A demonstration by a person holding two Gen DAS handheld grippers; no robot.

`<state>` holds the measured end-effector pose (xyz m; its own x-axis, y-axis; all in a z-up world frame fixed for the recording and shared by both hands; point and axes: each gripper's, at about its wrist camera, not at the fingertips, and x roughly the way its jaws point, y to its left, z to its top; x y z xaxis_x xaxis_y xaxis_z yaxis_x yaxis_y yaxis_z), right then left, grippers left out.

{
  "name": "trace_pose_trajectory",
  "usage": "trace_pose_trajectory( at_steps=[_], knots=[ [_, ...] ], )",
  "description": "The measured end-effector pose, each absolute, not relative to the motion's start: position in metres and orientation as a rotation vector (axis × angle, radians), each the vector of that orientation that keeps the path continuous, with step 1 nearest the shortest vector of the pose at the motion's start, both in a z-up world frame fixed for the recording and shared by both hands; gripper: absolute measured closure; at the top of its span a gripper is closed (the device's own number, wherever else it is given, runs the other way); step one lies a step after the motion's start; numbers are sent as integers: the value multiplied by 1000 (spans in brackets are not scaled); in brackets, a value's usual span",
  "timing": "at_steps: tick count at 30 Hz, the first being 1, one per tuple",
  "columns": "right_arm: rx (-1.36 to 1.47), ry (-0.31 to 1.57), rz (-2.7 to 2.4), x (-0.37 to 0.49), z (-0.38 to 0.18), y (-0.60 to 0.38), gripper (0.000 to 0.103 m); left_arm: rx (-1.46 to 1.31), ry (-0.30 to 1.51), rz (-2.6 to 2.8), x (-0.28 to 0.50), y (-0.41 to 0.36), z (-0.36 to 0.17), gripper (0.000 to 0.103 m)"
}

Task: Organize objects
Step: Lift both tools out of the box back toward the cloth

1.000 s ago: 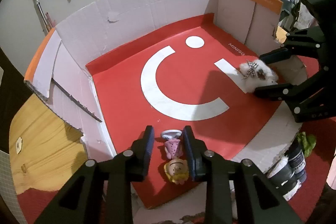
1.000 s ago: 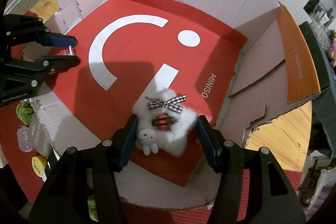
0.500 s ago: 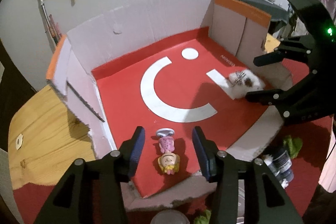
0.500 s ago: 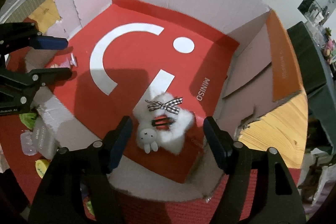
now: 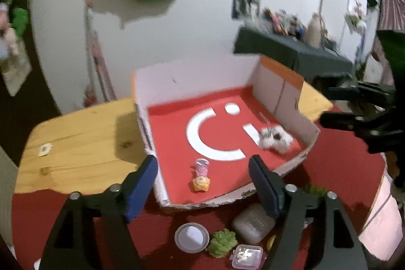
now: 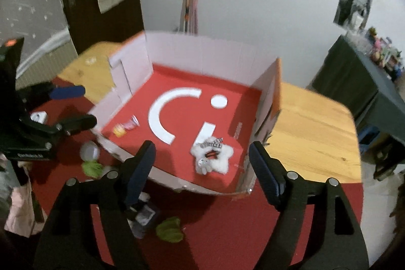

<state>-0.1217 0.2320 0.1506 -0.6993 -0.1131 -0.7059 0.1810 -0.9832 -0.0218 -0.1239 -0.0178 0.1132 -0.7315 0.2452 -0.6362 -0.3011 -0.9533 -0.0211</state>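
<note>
— Two things lie in the cardboard box (image 5: 197,77) already: the small doll figure (image 5: 201,175) on its side near the front edge, and the white fluffy clip (image 6: 212,156) with its checked bow toward the right front corner. Both rest on the red floor of the box, well apart from each other.

— And the grippers?

— Both wide open and holding nothing. The left gripper (image 5: 202,184) hangs above the near rim of the box, over the doll; the right gripper (image 6: 201,166) hangs over the near rim too, with the clip showing between its fingers but clearly lower down, not touched.

— What's left outside?

— On the red cloth (image 5: 336,173) in front of the box: a round lidded tin (image 5: 191,237), a green fuzzy thing (image 5: 222,242), a grey case (image 5: 253,222) and a small clear box (image 5: 246,257). The wooden desk (image 5: 76,143) shows on the left and right of the box.

— So what could go wrong?

— My guess is those come next, and they sit crowded together. Reaching for one, a finger could nudge its neighbour aside or catch two at once. The near wall of the box looks torn and low, so an arm swinging in could snag it and shift the box. The views are blurred, so exact gaps between the small items are hard to judge.
</note>
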Motion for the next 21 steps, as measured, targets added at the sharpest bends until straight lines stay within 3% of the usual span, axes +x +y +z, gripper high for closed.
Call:
trace_pose_trajectory(
  at_steps=[2, 10, 16, 21],
  knots=[
    [1067, 128, -2813, -105, 159, 231, 17, -899, 87, 2735, -106, -21, 118, 18],
    [929, 52, -2924, -52, 151, 232, 10, -769, 57, 2848, -49, -19, 110, 7],
    [874, -85, -2978, -24, 123, 237, 5, -787, -34, 2863, -28, -25, 94, 7],
    [905, -77, -3012, -20, 94, 232, 5, -805, -52, 2866, -18, -25, 84, 4]
  ],
)
